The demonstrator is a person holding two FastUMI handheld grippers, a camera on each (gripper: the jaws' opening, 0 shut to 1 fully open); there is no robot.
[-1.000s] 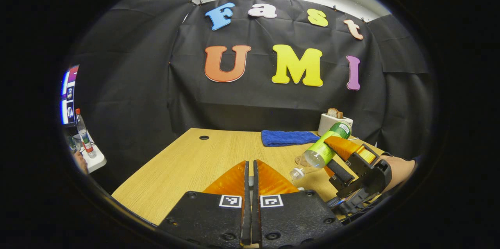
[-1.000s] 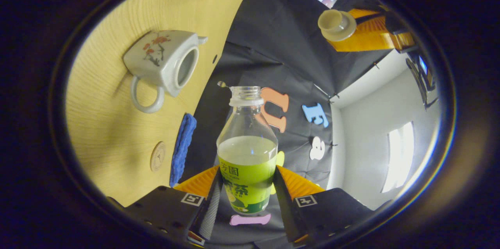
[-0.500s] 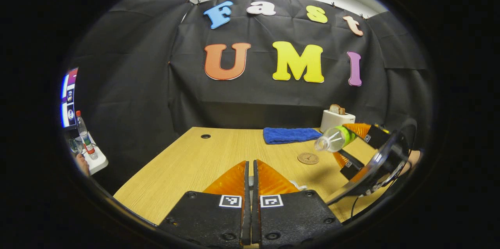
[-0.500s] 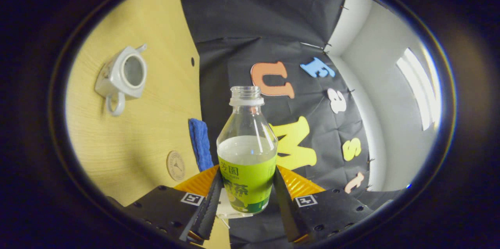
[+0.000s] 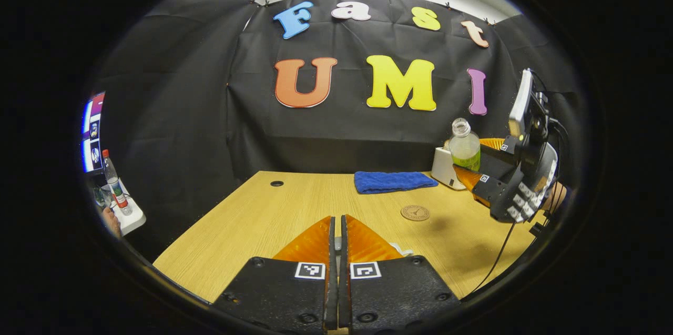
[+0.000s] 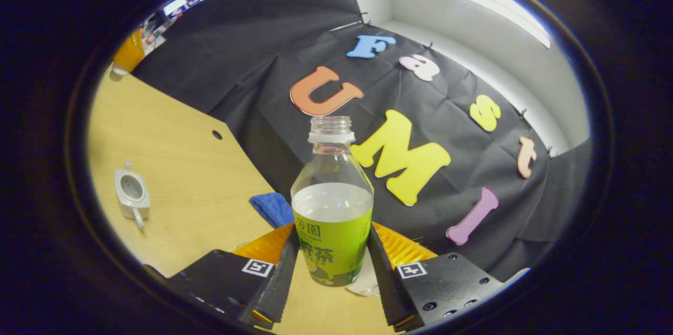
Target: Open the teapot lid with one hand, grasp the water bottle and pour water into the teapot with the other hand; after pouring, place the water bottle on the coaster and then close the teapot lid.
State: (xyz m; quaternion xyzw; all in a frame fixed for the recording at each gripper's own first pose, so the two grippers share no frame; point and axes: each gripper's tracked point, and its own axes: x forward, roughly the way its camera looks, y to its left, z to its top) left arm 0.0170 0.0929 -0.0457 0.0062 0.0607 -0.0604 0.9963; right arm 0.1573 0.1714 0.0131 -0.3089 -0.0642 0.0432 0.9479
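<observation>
Bottle label: green wrap with printed characters on my water bottle point(image 6: 332, 203); rig rule says no reading labels, so I leave them unread.
Bottle contents: clear liquid up to about the top edge of the label, neck empty, no cap on.
Bottle position: upright, held in the air at the right of the table point(image 5: 252, 219) in the left gripper view point(image 5: 465, 146), in front of the white toaster point(image 5: 444, 169).
Right gripper: my right gripper point(image 6: 331, 251) pinches the bottle, one finger on each side of the label.
Left gripper: my left gripper point(image 5: 337, 235) has fingers pressed together with only a thin slit between; I cannot see anything in them from the left gripper view.
Lid: in the right gripper view a small pale thing point(image 6: 118, 71) sits at the far gripper's fingertips at top left; too small to tell for sure.
Teapot: white teapot point(image 6: 131, 195) on the table, lid off, opening bare, handle toward me; inside is too dim to tell the contents.
Coaster: round brown coaster point(image 5: 415, 213) on the table, nothing on it, near the blue cloth point(image 5: 391, 181); some mark in its centre, unreadable.
Markers: square black-and-white tags on both grippers' bodies.
Side: another bottle point(image 5: 113, 181), red cap, on a small white shelf at far left.
</observation>
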